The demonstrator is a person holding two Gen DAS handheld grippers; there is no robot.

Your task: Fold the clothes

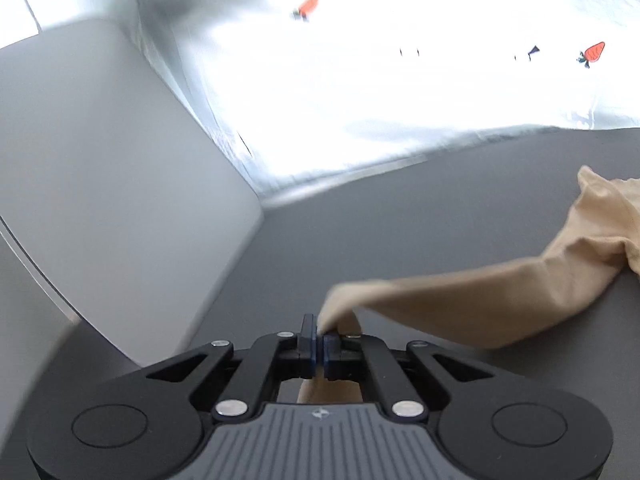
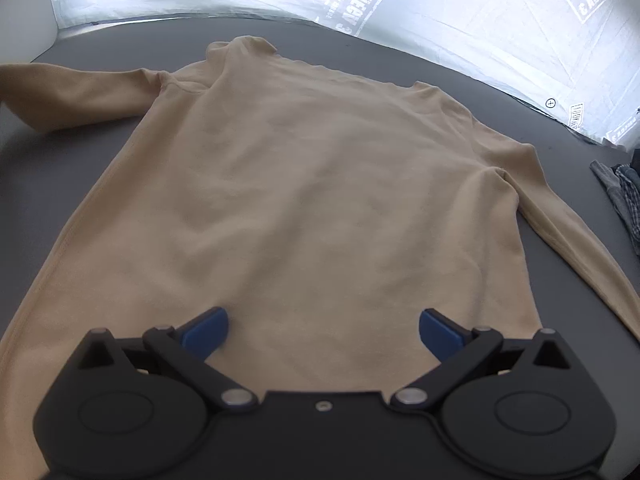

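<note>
Fold barely begun: my left gripper pinches the sleeve cuff, right gripper spread over the flat, unfolded shirt.

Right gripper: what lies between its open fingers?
In the right wrist view, the right gripper hangs open over the tan shirt; only shirt fabric shows between the fingers.

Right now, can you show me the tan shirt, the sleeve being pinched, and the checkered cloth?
tan shirt (image 2: pixel 304 184), right wrist view, middle of its body.
sleeve (image 1: pixel 460 300), left wrist view, mid-length of the sleeve.
checkered cloth (image 2: pixel 626 196), right wrist view, its visible folds.
</note>
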